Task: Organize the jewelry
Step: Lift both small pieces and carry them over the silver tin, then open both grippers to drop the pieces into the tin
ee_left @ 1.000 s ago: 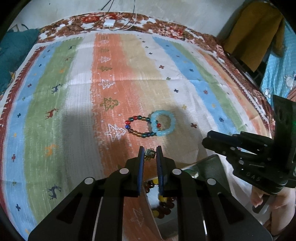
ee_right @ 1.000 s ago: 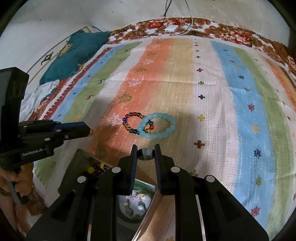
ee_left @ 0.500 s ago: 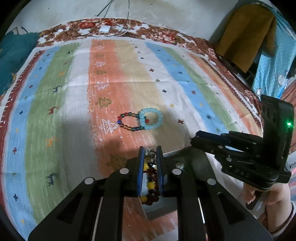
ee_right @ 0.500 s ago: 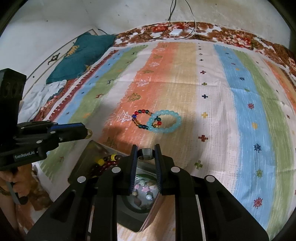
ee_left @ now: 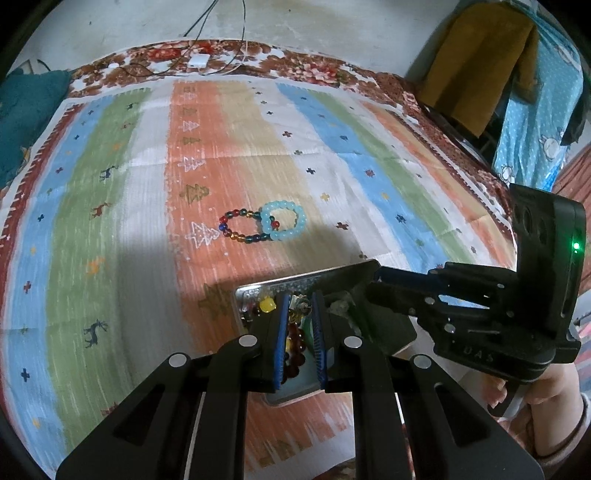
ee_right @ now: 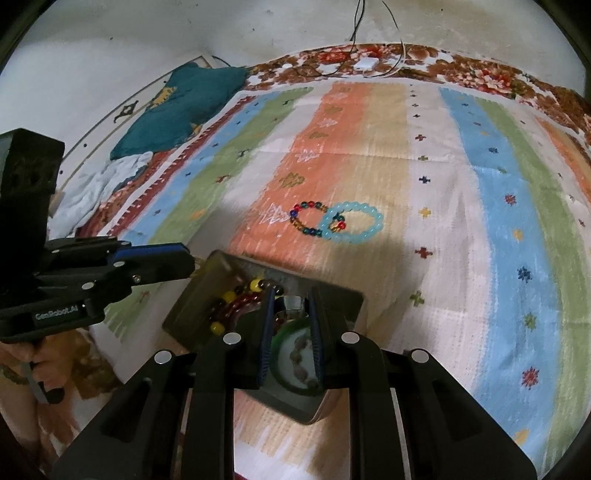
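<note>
— What did the bed look like?
— A striped blanket [ee_left: 258, 155] covered it, and a teal cushion [ee_right: 184, 107] lay against the pale wall [ee_right: 258, 33].
— Anything else?
— A mustard cloth [ee_left: 476, 66] hung nearby.

The left tongs [ee_left: 300, 301] hide much of the tray [ee_left: 295, 286].
</note>
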Tool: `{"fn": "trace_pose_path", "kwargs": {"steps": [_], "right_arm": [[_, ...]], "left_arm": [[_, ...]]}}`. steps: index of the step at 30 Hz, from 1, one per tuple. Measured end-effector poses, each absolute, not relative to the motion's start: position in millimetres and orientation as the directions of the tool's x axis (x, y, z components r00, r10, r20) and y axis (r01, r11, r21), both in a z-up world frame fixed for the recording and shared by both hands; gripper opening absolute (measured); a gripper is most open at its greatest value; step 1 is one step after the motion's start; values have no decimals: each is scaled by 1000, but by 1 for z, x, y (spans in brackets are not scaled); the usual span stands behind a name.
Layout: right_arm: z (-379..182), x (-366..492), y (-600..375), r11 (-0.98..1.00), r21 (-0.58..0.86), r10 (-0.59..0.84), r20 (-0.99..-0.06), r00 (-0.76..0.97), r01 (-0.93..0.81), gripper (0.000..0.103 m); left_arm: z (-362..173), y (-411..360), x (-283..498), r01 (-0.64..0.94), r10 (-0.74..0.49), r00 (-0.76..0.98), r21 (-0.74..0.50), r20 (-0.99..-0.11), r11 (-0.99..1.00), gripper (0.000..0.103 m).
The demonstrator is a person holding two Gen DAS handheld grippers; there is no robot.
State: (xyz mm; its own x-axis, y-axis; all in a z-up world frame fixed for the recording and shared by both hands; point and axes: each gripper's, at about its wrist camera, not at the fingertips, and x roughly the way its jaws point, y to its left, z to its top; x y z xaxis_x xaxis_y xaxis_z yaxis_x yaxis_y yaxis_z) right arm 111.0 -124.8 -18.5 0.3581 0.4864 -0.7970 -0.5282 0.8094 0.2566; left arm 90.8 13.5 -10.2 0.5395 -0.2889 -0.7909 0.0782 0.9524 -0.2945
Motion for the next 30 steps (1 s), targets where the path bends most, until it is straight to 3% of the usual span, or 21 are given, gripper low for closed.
{"fn": "trace_pose_path", "kwargs": {"steps": [10, 12, 16, 30], "right_arm": [[-22, 100, -126, 800, 282, 501, -800, 331, -529, 19], [-22, 100, -128, 806, 286, 499, -798, 338, -518, 20], [-21, 102, -133, 819, 280, 489, -796, 356, -500, 39], [-26, 126, -141, 857, 259, 447, -805, 391, -446, 61]], "left_arm": [[-18, 8, 88, 54, -276, 522, -292, -807, 955, 13], [-19, 12, 89, 24, -252, 524, -282, -813, 959, 27], [-22, 20, 90, -5, -243, 524, -288, -816, 957, 35], [-32, 38, 106, -76, -200, 525, -280, -827, 957, 60]]}}
